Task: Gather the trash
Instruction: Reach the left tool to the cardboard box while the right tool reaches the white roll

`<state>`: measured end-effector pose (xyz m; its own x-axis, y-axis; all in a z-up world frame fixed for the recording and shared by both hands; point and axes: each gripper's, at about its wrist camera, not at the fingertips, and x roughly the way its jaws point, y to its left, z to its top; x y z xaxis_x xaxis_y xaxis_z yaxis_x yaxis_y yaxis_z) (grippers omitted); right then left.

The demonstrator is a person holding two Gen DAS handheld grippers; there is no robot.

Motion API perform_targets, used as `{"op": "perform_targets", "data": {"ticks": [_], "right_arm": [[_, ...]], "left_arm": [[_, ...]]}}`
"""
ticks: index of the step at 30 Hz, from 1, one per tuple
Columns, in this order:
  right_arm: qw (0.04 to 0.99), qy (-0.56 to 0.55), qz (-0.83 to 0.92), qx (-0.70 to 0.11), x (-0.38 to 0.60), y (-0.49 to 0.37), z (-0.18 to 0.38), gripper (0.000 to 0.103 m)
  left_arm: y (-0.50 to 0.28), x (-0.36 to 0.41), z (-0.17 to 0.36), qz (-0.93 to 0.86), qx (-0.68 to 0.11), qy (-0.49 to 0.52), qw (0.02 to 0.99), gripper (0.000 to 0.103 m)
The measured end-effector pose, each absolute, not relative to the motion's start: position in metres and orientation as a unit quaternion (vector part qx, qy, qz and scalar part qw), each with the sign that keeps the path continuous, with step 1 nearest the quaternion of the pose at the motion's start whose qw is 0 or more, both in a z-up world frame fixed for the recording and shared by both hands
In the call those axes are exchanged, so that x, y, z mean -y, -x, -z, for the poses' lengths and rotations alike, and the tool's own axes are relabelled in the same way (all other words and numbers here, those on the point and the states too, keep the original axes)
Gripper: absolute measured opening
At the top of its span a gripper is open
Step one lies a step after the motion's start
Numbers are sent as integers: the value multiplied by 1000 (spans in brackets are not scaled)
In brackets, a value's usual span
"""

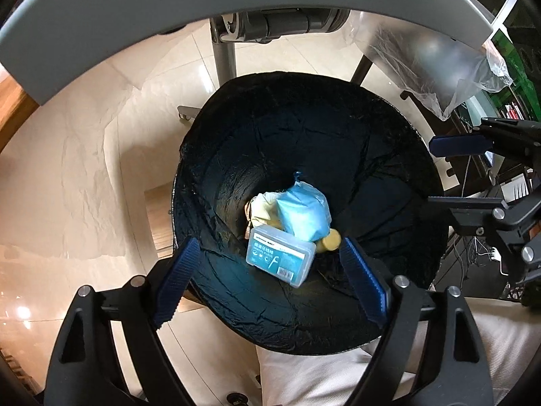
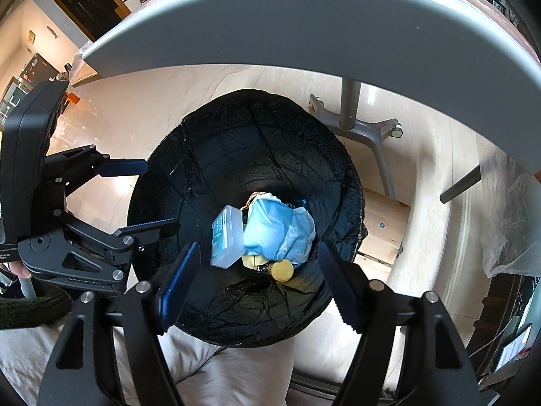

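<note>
A bin lined with a black bag (image 1: 236,135) stands on the floor right under both grippers. At its bottom lie a clear blue dental floss box (image 1: 277,258), a crumpled light blue wrapper (image 1: 304,215) and a yellow round cap (image 1: 329,240). My left gripper (image 1: 270,282) hangs above the bin mouth, open, with nothing between its blue pads. In the right wrist view the same bin (image 2: 203,142) holds the floss box (image 2: 226,237), the blue wrapper (image 2: 277,230) and the yellow cap (image 2: 282,270). Over them my right gripper (image 2: 258,284) is open and holds nothing. The left gripper (image 2: 142,198) shows at that view's left.
A grey tabletop edge (image 1: 236,0) arcs overhead, and its metal leg with castors (image 2: 351,115) stands behind the bin. A clear plastic bag (image 1: 439,67) hangs from the table's right side. A wooden block (image 2: 385,226) sits beside the bin. A person's light trousers (image 1: 338,372) are below.
</note>
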<state>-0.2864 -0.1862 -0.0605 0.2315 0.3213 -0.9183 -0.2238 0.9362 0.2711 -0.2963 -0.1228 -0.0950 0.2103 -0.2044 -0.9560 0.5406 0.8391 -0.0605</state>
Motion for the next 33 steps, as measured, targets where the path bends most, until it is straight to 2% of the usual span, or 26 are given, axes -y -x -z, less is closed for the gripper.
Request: {"op": "perform_targets", "data": {"ticks": [5,8,11,14,16,24,33], "right_arm": [[795,-43,-174,-579,193,293,41,71],[816,-47,-189,-544,200,303,4,71],[843,-37,-189,-503,204,307,-34,81],[873,-24,-179,-453,210,297,-72,85],[882,-33,-175,-436,213,281,-85,86],[902,-64,-132,-406,212,179,-118,86],[913,47,-81,-397,186,54,-125,86]], "left_arm": [[302,116,75,246,-567,-130,775,86],[308,111,50,254,-547,-125,788,86],[317,109,5,275,-503,-116,811,87],[315,108,-32,283,-458,-108,836,101],[305,108,-53,279,-430,-101,852,101],[207,86,-85,230,-402,-71,883,101],[73,67,-89,218,-397,-78,888,101]]}}
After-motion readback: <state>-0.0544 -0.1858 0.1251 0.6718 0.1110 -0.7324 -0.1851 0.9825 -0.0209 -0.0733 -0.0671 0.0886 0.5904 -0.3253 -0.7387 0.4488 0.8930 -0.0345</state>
